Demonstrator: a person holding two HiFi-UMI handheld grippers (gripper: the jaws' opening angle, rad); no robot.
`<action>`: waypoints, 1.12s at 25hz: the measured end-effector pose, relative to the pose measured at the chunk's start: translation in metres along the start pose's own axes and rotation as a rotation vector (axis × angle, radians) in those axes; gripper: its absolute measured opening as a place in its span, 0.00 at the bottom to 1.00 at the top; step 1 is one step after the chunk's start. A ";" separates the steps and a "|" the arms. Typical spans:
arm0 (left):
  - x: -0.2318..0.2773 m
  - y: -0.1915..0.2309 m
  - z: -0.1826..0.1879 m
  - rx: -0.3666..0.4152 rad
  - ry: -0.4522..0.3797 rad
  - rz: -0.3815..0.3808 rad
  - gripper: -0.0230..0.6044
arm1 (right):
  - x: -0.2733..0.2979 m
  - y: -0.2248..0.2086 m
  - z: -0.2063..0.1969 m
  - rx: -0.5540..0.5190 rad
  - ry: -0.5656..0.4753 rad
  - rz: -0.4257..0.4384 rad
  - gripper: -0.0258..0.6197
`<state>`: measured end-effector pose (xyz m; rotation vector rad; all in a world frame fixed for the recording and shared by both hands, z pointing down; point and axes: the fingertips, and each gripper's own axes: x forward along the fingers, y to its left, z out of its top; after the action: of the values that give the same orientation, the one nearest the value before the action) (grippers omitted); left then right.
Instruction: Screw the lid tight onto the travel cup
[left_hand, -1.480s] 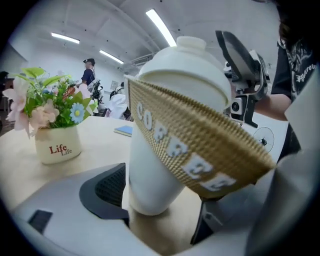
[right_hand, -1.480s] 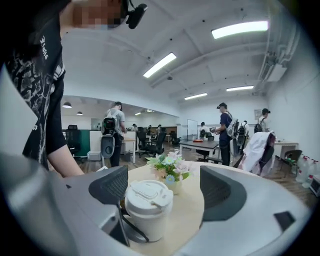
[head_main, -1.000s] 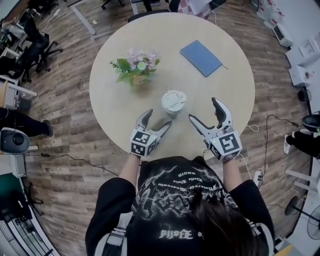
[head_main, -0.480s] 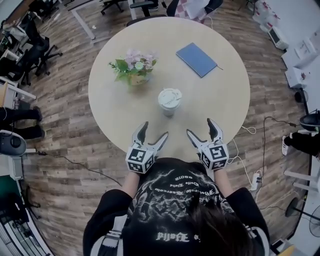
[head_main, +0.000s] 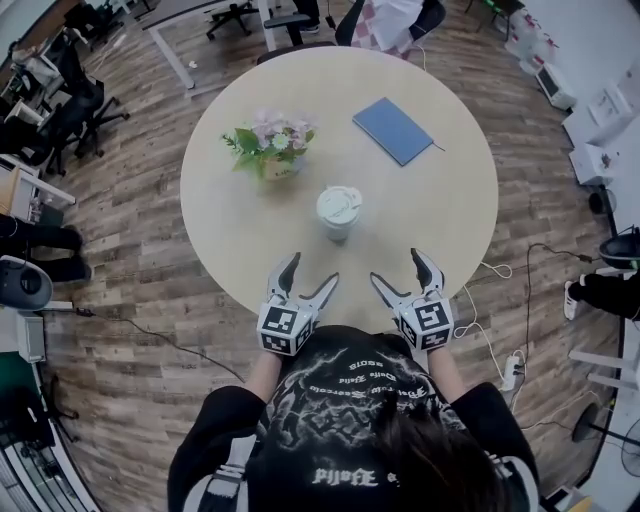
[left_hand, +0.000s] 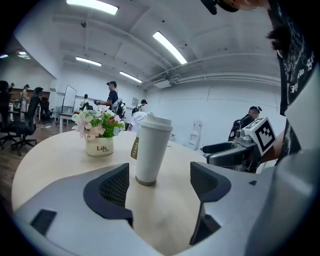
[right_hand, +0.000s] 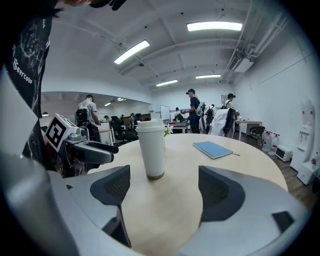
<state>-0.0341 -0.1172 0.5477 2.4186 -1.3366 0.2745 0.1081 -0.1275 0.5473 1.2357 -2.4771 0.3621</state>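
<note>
A white travel cup (head_main: 338, 212) stands upright near the middle of the round table (head_main: 440, 200), its white lid (head_main: 339, 204) on top. The same cup (left_hand: 151, 150) shows ahead of the left jaws and the cup (right_hand: 152, 148) ahead of the right jaws. My left gripper (head_main: 306, 281) sits at the table's near edge, open and holding nothing. My right gripper (head_main: 402, 274) sits beside it at the near edge, open as well. Both are well short of the cup.
A small pot of flowers (head_main: 268, 146) stands to the cup's left and farther back. A blue notebook (head_main: 393, 130) lies at the far right. Office chairs (head_main: 70, 90) and desks ring the table on the wood floor.
Both grippers have drawn back from the cup toward the table's near edge. The cup has not moved.
</note>
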 end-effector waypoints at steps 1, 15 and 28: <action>0.000 0.000 0.001 0.001 -0.003 0.002 0.69 | 0.000 0.001 0.002 -0.009 -0.002 0.003 0.68; -0.006 -0.006 0.009 0.027 -0.014 0.001 0.07 | 0.004 0.011 0.024 -0.054 -0.046 0.014 0.05; -0.003 -0.004 0.008 0.032 -0.019 0.006 0.07 | 0.005 0.005 0.023 -0.032 -0.025 -0.008 0.05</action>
<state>-0.0327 -0.1164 0.5386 2.4499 -1.3581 0.2778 0.0969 -0.1364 0.5284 1.2451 -2.4883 0.3055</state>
